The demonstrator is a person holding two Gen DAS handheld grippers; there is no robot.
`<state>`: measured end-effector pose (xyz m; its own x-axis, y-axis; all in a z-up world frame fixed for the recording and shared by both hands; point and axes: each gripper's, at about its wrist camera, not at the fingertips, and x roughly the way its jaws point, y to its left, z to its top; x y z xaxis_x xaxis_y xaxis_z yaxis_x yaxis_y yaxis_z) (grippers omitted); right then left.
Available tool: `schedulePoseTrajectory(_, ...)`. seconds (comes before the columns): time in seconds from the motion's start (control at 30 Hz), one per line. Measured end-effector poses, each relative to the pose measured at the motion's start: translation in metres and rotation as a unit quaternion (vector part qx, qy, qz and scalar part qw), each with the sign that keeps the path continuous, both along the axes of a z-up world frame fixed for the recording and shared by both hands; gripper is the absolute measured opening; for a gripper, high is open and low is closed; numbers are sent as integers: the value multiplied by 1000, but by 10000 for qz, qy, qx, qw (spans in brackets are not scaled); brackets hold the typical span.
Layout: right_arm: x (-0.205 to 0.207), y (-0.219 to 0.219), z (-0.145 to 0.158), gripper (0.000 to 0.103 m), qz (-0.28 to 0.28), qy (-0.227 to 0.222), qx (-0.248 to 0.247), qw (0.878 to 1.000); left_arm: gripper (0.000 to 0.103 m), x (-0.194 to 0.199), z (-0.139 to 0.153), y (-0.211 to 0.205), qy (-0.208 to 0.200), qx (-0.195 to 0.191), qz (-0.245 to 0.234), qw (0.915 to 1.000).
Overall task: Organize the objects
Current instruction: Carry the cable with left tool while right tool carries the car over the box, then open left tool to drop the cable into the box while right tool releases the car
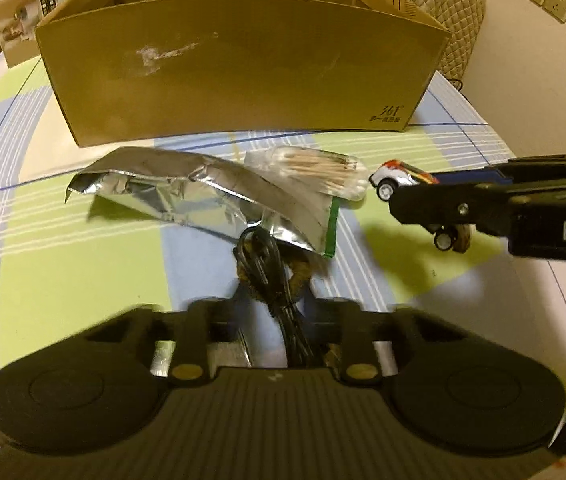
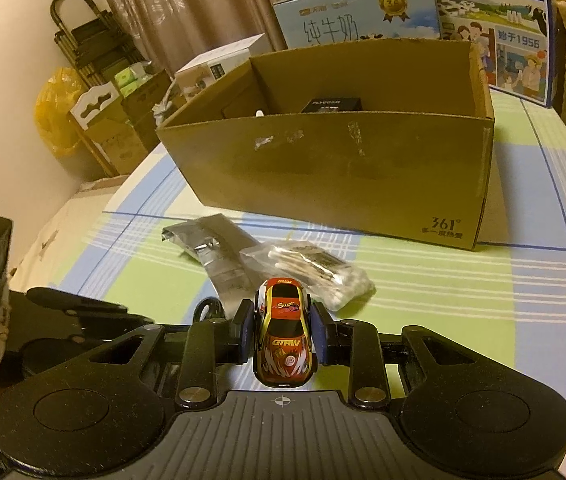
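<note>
The right gripper [image 2: 281, 334] clamps a toy car [image 2: 283, 340] above the counter [image 2: 463, 280], the left gripper [image 1: 273, 280] pinches a partly hidden black cord [image 1: 267, 264] beside crumpled foil packaging [image 1: 187, 192], a blurred cotton-swab bag [image 2: 315, 266] and cardboard box [image 2: 343, 172] beyond.

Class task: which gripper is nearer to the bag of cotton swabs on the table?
Right. The right gripper, holding the toy car, sits just before the bag of cotton swabs; the left gripper is beyond the foil pouch.
</note>
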<state>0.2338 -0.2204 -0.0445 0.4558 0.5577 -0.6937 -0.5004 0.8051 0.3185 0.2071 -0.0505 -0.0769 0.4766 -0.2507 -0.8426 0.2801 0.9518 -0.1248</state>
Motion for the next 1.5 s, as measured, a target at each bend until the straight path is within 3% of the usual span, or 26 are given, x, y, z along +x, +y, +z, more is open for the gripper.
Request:
schedulePoseTrajectory(0.4, -2, -1, 11, 27, -134, -205, 169, 9996, 10, -18, 43, 27, -333, -443, 310, 9980)
schedulePoseTrajectory(0.63, -1, 1, 30, 27, -300, -697, 234, 9968, 10, -7, 78, 32, -684, -534, 276, 9958)
schedulePoseTrajectory(0.9, 22, 1, 72, 27, -879, -1461, 257, 9850, 10, 30, 113, 27, -1065, -475, 111, 9931)
schedulePoseTrajectory(1.07, 57, 3, 90, 27, -1207, -1643, 245, 9787, 10, 62, 136, 20, -1360, -438, 53, 9897)
schedulePoseTrajectory(1.27, 92, 8, 91, 27, -1477, -1674, 235, 9745, 10, 104, 152, 13, -1561, -347, 43, 9871)
schedulePoseTrajectory(1.5, 107, 7, 72, 27, -1568, -1553, 175, 9752, 10, 136, 154, 15, -1671, -189, 62, 9857)
